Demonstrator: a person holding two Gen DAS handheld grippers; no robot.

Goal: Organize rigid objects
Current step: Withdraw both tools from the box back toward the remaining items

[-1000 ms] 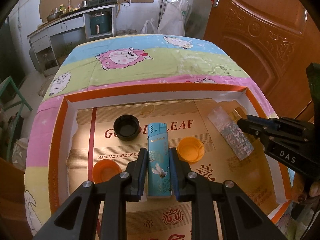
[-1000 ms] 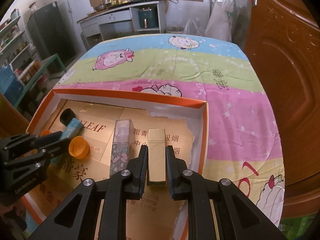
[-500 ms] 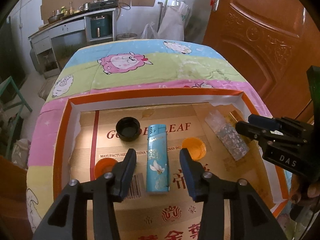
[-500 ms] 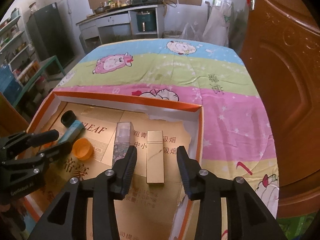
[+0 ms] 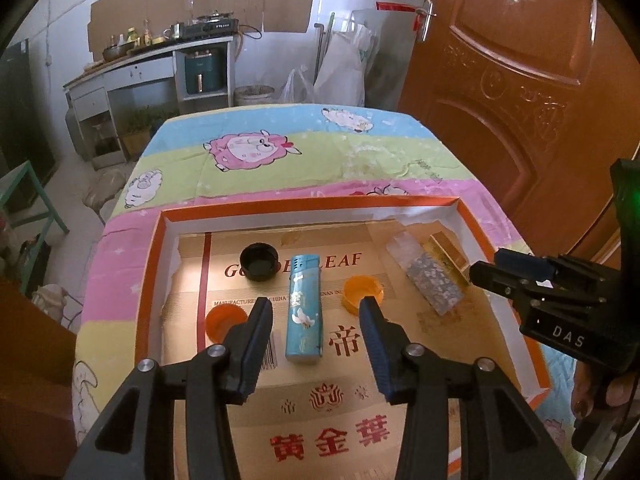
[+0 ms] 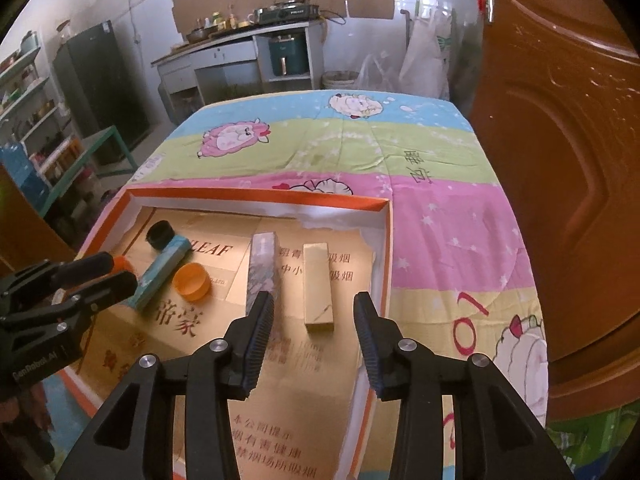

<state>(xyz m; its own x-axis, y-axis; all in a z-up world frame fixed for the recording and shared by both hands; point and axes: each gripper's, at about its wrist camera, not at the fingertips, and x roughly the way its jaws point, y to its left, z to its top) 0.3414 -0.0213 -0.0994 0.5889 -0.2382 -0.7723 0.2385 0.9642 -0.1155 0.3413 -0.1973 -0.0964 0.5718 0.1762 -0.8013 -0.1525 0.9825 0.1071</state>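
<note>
A blue lighter (image 5: pixel 304 308) lies flat in the orange-rimmed cardboard tray (image 5: pixel 154 264). My left gripper (image 5: pixel 316 312) hangs open above it, pads clear of its sides. Around it sit a black cap (image 5: pixel 259 266) and two orange caps (image 5: pixel 362 288) (image 5: pixel 224 320). A gold lighter (image 6: pixel 318 292) lies near the tray's right wall, and my right gripper (image 6: pixel 314 312) stands open over it, touching nothing. Beside the gold one lies a patterned grey lighter (image 6: pixel 262 268). The left gripper (image 6: pixel 104 272) shows at the left of the right wrist view.
The tray rests on a table under a striped cartoon-sheep cloth (image 6: pixel 360 148). A brown wooden door (image 5: pixel 520 92) stands close on the right. A kitchen counter (image 5: pixel 160 64) and white bags are beyond the table's far end. A hand (image 5: pixel 600 396) holds the right gripper's handle.
Both grippers went from shut on their lighters to open, leaving the blue and gold lighters lying in the tray. Both have pulled up and back from the tray.
</note>
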